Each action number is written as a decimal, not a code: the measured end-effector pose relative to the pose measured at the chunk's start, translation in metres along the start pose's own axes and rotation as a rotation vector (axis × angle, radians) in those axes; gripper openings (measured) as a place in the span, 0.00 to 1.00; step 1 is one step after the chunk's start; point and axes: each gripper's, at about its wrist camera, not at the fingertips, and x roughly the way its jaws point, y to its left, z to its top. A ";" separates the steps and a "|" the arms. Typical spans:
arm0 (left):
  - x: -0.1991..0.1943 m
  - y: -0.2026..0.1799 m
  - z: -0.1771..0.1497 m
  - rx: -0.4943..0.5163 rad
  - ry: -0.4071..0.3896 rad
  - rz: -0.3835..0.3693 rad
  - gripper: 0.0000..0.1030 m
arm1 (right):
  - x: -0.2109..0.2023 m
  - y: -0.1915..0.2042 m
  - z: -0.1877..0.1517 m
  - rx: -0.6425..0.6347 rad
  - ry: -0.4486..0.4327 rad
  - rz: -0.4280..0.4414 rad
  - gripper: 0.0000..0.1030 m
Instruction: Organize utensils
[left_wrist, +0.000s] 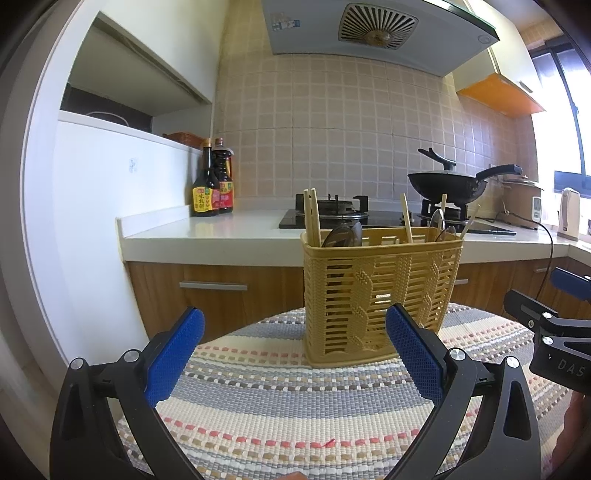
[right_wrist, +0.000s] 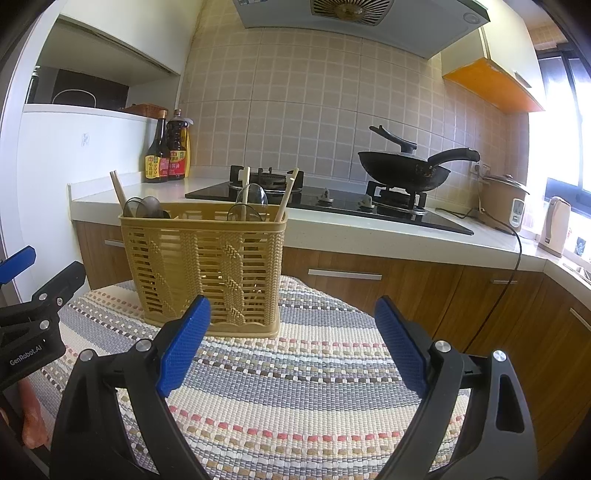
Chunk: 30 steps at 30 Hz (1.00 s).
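- While both pairs of blue pads stand wide apart with nothing between them, the left gripper (left_wrist: 295, 354) and the right gripper (right_wrist: 291, 345) hover low over the striped woven mat (right_wrist: 295, 387), each aimed toward the counter.
- Neither gripper touches anything; the left one's right pad (left_wrist: 413, 354) overlaps the basket's lower corner in the left wrist view, but whether it touches it cannot be told.
- Just ahead of the fingers stands the tan slatted utensil basket (right_wrist: 207, 266), upright on the far part of the mat.
- Inside it, wooden chopsticks (left_wrist: 312, 218) stick up at the left end, with more at the middle and right, and dark spoons (right_wrist: 146, 208) rest with bowls upward in the compartments.
- From each view the other gripper's black body shows at the edge.
- Beyond the mat runs a white counter (left_wrist: 207, 232) with wooden drawers below.
- On the counter sit two sauce bottles (left_wrist: 212, 184) at the left, a gas hob (right_wrist: 332, 201) in the middle, and a black wok (right_wrist: 406, 170) on the right burner.
- Further right stand a rice cooker (right_wrist: 502, 199) and a pale kettle (right_wrist: 556, 225) near the window.
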 end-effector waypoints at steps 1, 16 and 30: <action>0.001 -0.001 0.000 0.003 0.002 -0.001 0.93 | 0.000 0.000 0.000 0.000 0.000 0.001 0.83; 0.000 -0.005 -0.001 0.017 0.011 -0.006 0.93 | -0.001 0.001 0.000 0.000 0.000 0.000 0.83; 0.001 -0.005 -0.001 0.026 0.020 0.001 0.93 | 0.000 0.002 0.000 -0.004 0.004 0.005 0.83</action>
